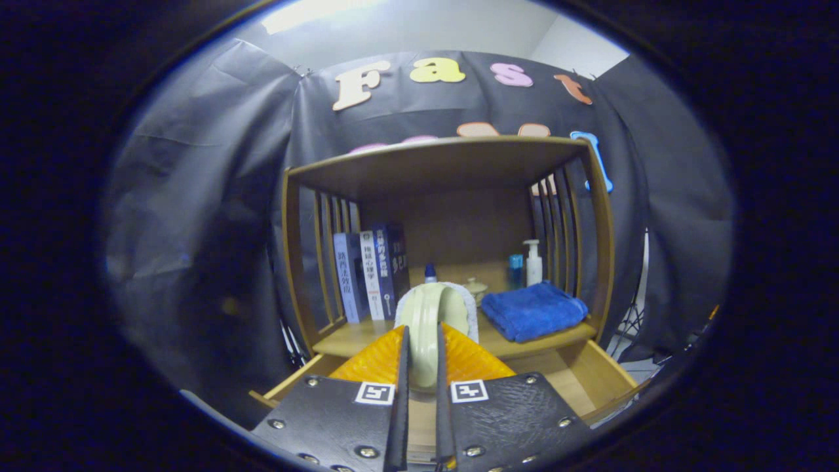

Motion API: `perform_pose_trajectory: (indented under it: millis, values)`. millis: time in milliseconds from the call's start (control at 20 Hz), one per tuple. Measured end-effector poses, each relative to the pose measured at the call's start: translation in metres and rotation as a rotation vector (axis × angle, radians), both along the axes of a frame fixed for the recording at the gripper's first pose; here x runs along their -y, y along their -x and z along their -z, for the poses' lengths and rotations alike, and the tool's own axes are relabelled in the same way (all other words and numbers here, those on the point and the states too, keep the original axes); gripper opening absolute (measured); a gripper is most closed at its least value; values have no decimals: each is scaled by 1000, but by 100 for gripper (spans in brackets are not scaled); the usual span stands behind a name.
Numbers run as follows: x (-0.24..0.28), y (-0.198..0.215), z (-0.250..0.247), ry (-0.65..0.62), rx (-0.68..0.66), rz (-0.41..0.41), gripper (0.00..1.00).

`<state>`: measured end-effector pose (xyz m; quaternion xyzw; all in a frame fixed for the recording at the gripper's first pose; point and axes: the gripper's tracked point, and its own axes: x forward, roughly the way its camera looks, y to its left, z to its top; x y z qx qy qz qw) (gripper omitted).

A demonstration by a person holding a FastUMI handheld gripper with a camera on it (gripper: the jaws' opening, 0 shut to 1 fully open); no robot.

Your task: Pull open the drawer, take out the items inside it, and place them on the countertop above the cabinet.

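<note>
My gripper (421, 337) is shut on a pale green dish (429, 311) that stands on edge between the two fingers, with its rim rising beyond the fingertips. The dish hangs over the open wooden drawer (593, 373), just in front of the countertop (351, 337) of the cabinet. A white fuzzy edge (472, 307) shows right behind the dish; I cannot tell what it is. The drawer's inside is mostly hidden behind my fingers.
On the countertop, several books (370, 272) stand at the left and a folded blue towel (534, 309) lies at the right. Behind these are a white pump bottle (533, 262), a small blue bottle (516, 269) and a little lidded jar (476, 287). A wooden shelf top (432, 160) roofs the countertop.
</note>
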<state>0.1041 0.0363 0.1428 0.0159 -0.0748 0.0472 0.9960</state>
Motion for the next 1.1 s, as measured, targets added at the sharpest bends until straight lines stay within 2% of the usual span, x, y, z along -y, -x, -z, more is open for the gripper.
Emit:
perform_pose_trajectory:
  millis: [150,250,500,700,850,1100]
  values:
    - [-8,-9,-38,7,66,1,17]
    - [-11,-26,-47,26,63,9,17]
    - [-18,-78,-43,62,-4,16,17]
    - [-17,-125,-6,76,-105,46,17]
    - [-18,-155,36,81,-223,34,17]
    - [0,-190,95,76,-367,81,17]
